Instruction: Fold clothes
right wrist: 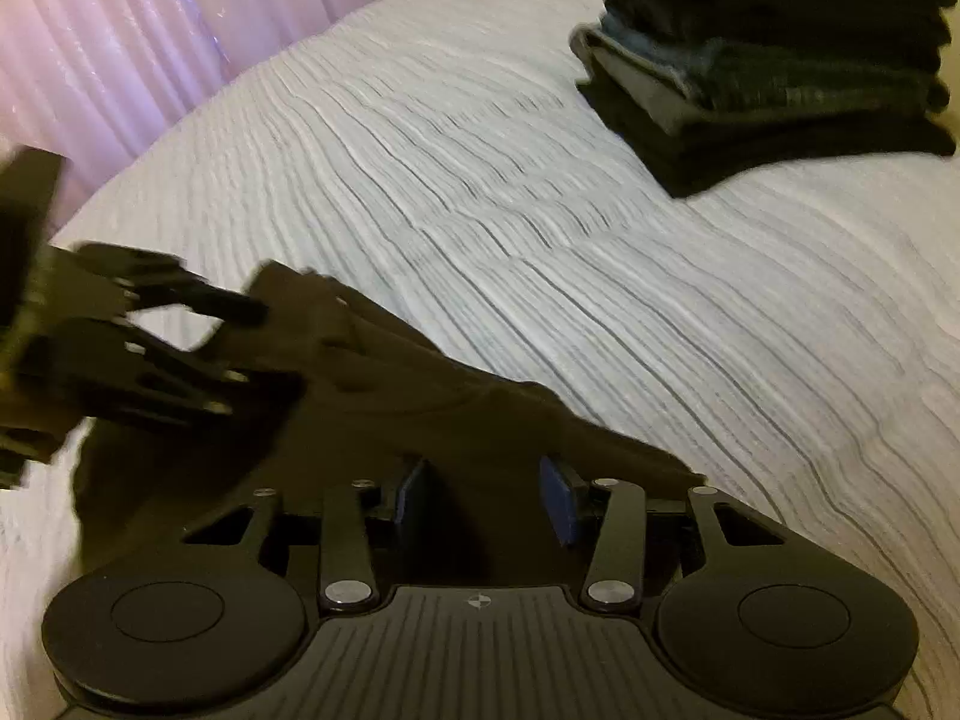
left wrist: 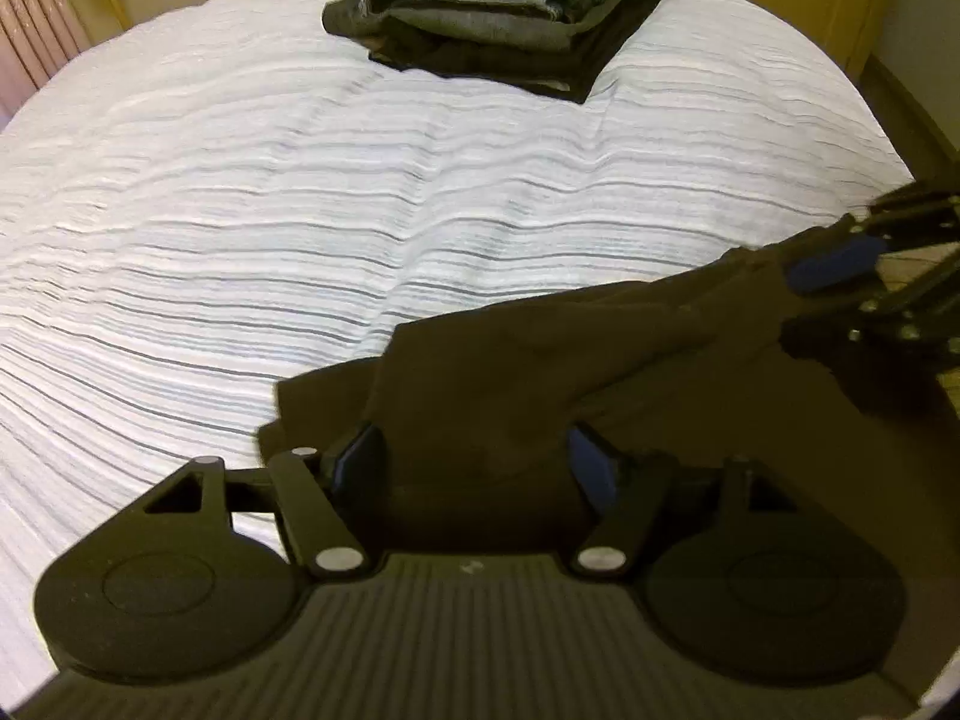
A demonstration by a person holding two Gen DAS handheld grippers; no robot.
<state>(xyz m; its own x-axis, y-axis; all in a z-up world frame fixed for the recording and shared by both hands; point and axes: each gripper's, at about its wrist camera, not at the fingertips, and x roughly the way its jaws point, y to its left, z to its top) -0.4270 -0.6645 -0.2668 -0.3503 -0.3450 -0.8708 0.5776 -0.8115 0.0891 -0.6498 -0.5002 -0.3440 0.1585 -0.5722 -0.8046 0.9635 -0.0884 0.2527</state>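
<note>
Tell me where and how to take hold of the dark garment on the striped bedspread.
Grip the dark garment along its bunched upper edge, one gripper toward each end, coming down from above on the near side. That edge rises off the striped bedspread in a ridge, so fingers can straddle it. The left gripper and right gripper already sit there, cloth between their fingers.

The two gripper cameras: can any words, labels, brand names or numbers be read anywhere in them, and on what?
None: no readable text in either view.
The right gripper body bears only a small round crosshair mark, no letters.
The left gripper body has a tiny pale mark, too blurred to read.
The stack of folded clothes and the dark garment show no legible tag.
</note>
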